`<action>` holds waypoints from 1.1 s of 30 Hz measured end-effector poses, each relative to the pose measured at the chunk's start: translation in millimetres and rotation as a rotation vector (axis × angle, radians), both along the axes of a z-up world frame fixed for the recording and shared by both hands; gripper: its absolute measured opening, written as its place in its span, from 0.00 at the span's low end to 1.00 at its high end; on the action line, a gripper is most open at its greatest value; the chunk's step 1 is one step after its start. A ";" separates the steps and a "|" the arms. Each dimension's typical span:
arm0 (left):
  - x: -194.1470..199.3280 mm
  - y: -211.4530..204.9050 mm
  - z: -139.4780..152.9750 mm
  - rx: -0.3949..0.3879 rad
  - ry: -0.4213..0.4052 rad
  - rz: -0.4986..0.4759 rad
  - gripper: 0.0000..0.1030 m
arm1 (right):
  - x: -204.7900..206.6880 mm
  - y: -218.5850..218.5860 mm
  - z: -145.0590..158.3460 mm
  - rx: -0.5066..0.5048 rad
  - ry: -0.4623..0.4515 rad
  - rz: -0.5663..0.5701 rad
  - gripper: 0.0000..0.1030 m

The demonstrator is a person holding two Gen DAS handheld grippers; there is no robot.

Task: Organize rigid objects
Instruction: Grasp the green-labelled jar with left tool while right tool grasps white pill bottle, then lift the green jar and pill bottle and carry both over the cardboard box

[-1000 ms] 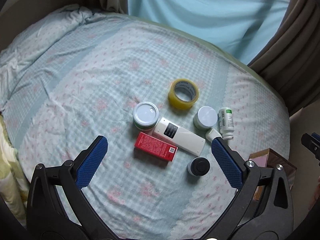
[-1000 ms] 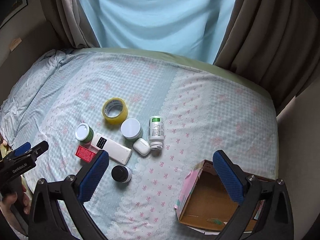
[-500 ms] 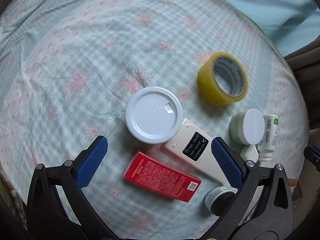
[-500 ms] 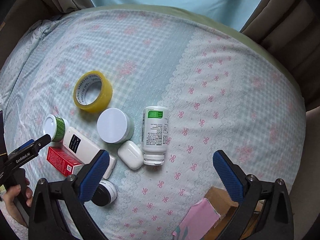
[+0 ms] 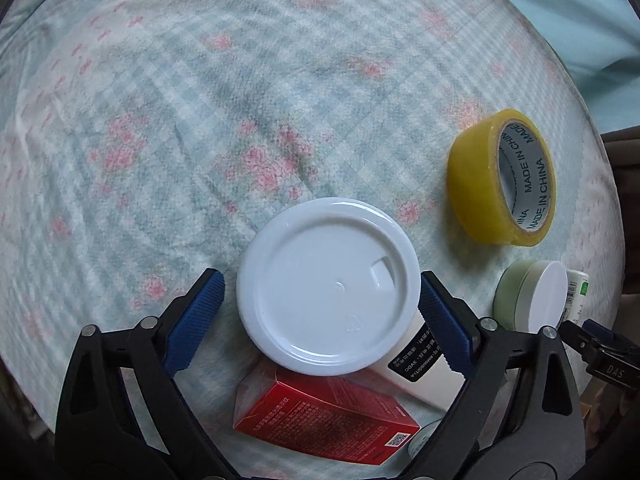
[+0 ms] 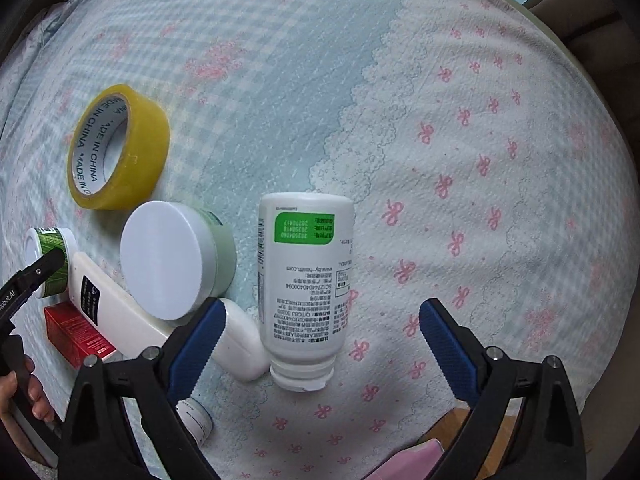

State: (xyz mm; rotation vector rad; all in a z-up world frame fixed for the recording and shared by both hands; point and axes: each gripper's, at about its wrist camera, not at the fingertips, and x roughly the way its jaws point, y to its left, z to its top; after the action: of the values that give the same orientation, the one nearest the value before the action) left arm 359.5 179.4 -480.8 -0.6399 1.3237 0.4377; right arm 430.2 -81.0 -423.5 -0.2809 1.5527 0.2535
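The left tongs point(image 5: 320, 316) stand wide, their 2 blue pads flanking the white lid of a green-labelled can point(image 5: 328, 284); whether the pads touch the lid cannot be told. Just beneath the can, nearest the camera, lies a red box point(image 5: 320, 420), and a white remote point(image 5: 420, 360) runs under the right pad. Beyond that pad, to the right, sits a pale green jar point(image 5: 532, 300) with a white lid, and farther out still a roll of yellow tape point(image 5: 500, 184) stands tilted on its edge. All rest on a bed point(image 5: 200, 100) covered in pale blue checked cloth with pink flowers.

The right tongs point(image 6: 322, 328) also stand wide and hold nothing. Between their pads lies a white pill bottle point(image 6: 304, 280) on its side, its neck pointing toward the camera. Beside the left pad sits a white earbud case point(image 6: 240, 344), touching the bottle's lower side. Below that pad, a small dark jar point(image 6: 196, 420) shows only partly. At the lower right edge a cardboard box point(image 6: 460, 428) with a pink flap peeks in.
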 end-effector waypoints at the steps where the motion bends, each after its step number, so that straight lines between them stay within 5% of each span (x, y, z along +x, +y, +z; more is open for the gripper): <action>1: 1.8 1.1 -4.8 -0.011 0.005 0.001 0.82 | 1.7 1.4 -3.4 -0.006 0.005 0.005 0.93; 3: 5.6 2.8 -12.9 -0.046 -0.002 -0.001 0.72 | 4.9 4.1 -10.3 -0.014 0.018 0.018 0.87; 8: 11.7 0.9 -22.3 -0.039 -0.013 -0.015 0.71 | 12.7 7.6 -32.4 -0.012 0.087 0.018 0.53; 11: 9.0 2.0 -20.1 -0.031 -0.016 -0.026 0.71 | 13.1 9.2 -37.1 -0.002 0.101 0.004 0.45; 20: -4.0 8.2 -2.1 -0.015 -0.036 -0.030 0.69 | 10.2 8.7 -25.9 0.041 0.087 -0.047 0.45; 33: -27.5 7.5 32.8 0.014 -0.119 -0.069 0.66 | -13.1 -38.1 29.7 0.147 0.040 -0.146 0.45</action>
State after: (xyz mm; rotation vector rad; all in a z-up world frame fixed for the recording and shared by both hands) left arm 332.0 186.9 -448.0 -0.5977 1.2250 0.3479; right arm 417.2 -119.1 -393.9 -0.0471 1.5772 0.2580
